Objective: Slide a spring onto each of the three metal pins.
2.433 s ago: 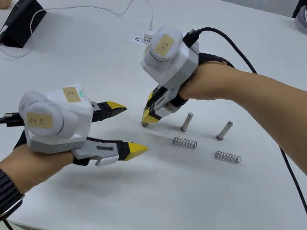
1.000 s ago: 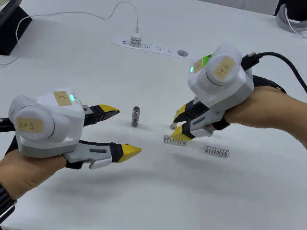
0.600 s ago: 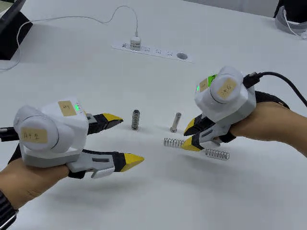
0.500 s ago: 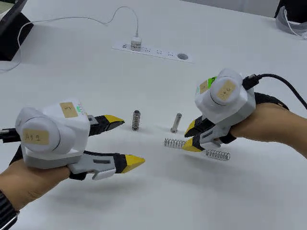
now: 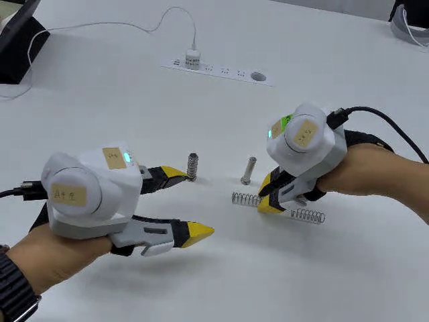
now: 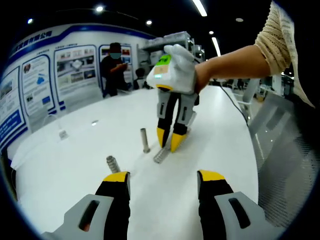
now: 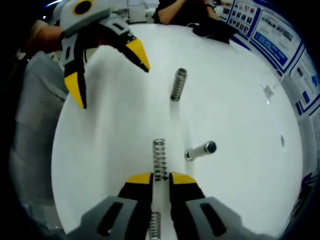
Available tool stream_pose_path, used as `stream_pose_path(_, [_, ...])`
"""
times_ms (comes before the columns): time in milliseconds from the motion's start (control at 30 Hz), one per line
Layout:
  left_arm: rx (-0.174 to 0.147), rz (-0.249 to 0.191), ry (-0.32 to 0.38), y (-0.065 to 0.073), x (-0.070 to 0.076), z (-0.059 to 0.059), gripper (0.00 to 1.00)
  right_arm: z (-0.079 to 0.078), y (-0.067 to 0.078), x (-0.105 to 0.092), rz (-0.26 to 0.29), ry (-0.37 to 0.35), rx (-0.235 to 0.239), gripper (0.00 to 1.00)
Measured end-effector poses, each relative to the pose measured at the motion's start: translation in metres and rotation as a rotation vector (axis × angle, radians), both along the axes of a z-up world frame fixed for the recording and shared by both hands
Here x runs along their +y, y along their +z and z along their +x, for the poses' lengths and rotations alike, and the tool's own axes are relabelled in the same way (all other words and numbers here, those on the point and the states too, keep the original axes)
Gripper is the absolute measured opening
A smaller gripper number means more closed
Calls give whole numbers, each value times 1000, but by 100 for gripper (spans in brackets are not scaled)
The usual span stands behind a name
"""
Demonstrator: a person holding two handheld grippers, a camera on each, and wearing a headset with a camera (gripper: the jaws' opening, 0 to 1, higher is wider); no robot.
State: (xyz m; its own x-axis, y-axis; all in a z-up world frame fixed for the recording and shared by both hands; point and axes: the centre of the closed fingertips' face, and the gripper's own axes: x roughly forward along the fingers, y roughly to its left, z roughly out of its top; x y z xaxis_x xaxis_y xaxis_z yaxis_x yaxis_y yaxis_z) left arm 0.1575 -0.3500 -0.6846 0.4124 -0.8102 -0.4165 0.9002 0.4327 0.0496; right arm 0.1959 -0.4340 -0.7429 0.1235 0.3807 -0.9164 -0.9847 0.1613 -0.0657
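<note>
White tabletop (image 5: 221,288), lower centre: spring (image 7: 159,156) is pinched by right gripper (image 7: 160,181), left gripper (image 6: 162,176) is agape; spring should be uprighted over pin (image 7: 200,149).

Your left gripper (image 5: 193,201) hovers well left of the bare pin (image 5: 249,170), jaws spread wide and aimed toward it. Your right gripper (image 5: 267,200) tilts down just on your side of that pin, jaws pinched on a spring (image 5: 244,199).

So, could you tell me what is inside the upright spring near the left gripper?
A metal pin: its head shows at the top of the upright spring. The coils cover its shaft and base.
</note>
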Motion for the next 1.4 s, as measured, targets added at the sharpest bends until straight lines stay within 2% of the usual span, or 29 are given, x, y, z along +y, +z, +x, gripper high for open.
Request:
stream_pose_path(367, [2, 6, -25, -2, -7, -3, 52, -4, 0, 3, 7, -27, 44, 12])
stream_pose_path(567, [3, 24, -47, -7, -11, -5, 51, -9, 11, 8, 42, -35, 53, 12])
stream_pose_path(667, [-3, 27, -54, -7, -12, -5, 49, -15, 17, 12, 43, -18, 57, 12])
stream_pose_path(867, [-18, 20, -76, -5, -18, -4, 45, -32, 40, 22, 57, 36, 54, 12])
stream_pose_path(1100, [-49, 24, -121, -1, -28, -2, 35, -41, 51, 30, 46, 94, 40, 12])
stream_pose_path(1400, [-75, 34, -167, -1, -37, -4, 24, -46, 56, 35, 17, 133, 42, 12])
